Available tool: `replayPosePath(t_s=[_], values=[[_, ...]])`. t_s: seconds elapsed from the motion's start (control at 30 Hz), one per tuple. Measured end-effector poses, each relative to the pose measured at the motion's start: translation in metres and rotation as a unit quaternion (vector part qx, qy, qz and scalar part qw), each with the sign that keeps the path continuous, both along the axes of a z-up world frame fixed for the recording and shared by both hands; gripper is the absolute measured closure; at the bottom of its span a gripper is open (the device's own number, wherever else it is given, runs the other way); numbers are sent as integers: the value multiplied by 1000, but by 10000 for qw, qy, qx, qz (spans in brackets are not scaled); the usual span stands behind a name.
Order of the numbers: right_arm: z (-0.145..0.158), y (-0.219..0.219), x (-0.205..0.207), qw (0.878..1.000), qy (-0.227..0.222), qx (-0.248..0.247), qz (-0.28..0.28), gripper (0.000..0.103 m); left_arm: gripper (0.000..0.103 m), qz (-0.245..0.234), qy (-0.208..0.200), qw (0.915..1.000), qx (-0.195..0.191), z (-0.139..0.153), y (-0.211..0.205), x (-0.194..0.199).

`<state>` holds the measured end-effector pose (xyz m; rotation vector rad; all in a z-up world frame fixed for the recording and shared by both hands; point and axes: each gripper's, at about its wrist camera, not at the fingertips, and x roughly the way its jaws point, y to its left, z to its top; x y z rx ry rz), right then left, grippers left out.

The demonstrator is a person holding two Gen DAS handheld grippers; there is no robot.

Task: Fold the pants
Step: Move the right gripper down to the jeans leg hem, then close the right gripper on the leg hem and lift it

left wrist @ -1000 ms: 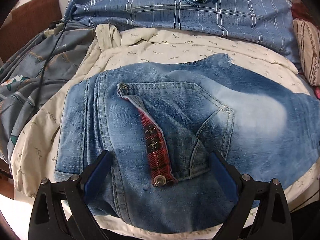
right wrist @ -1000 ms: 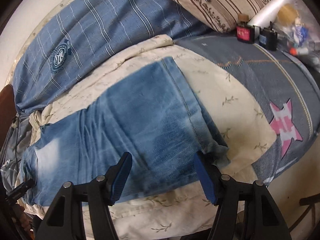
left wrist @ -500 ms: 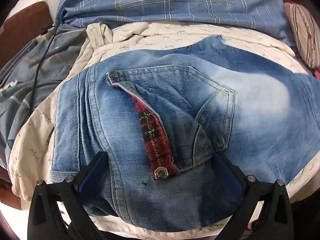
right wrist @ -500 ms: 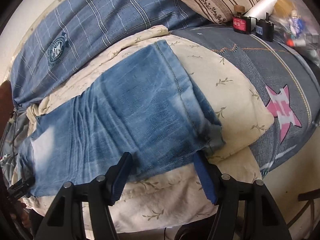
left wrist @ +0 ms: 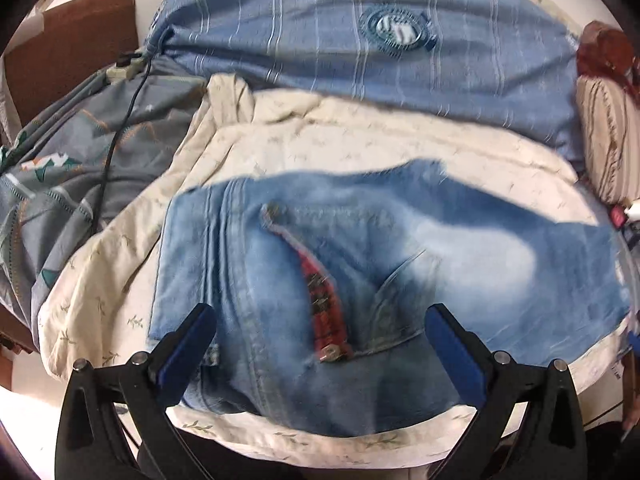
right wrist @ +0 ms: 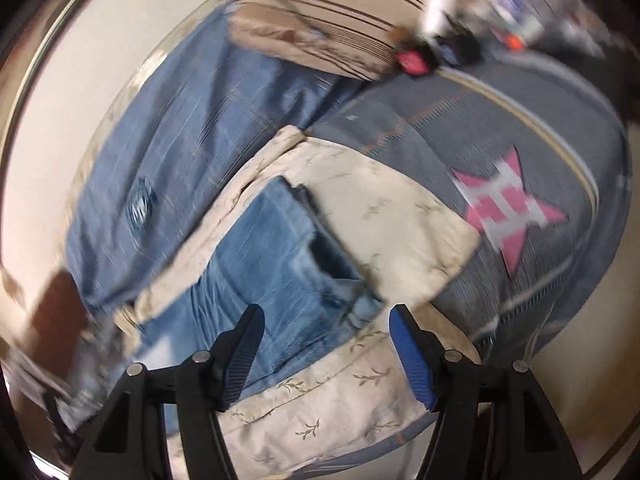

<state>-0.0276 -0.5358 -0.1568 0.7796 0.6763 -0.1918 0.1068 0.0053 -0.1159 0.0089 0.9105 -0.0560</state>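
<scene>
Light blue jeans [left wrist: 400, 264] lie folded lengthwise on a cream sheet [left wrist: 320, 136]. In the left wrist view their waist end is nearest, the fly turned back to show a red plaid lining [left wrist: 324, 312] and a metal button [left wrist: 330, 354]. My left gripper [left wrist: 320, 344] hovers over that waist, open wide, pads off the cloth. The blurred right wrist view shows the leg end of the jeans [right wrist: 272, 264] with its hems [right wrist: 340, 280]. My right gripper [right wrist: 326, 344] is open just short of the hems, with nothing held.
A blue checked blanket [left wrist: 320, 20] lies behind the sheet. A striped pillow [right wrist: 320, 32] and small red and black items [right wrist: 416, 60] sit at the far right. Grey patterned bedcover [right wrist: 500, 140] surrounds the sheet. A black cable [left wrist: 116, 136] runs at the left.
The left gripper has risen and drawn back from the waist, jaws a little wider. The right gripper has swept along the leg to the hem end and rolled; its view is now blurred.
</scene>
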Motion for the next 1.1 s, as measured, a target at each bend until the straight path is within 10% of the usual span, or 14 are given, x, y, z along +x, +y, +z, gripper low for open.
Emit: replayPosePath(t_s=[0.5, 1.1], values=[[-23, -3, 24, 9970, 138, 751, 98, 35, 0, -850, 215, 9951, 451, -36, -119, 25], [-19, 2, 48, 9990, 95, 426, 79, 53, 0, -878, 792, 9906, 685, -64, -136, 40]])
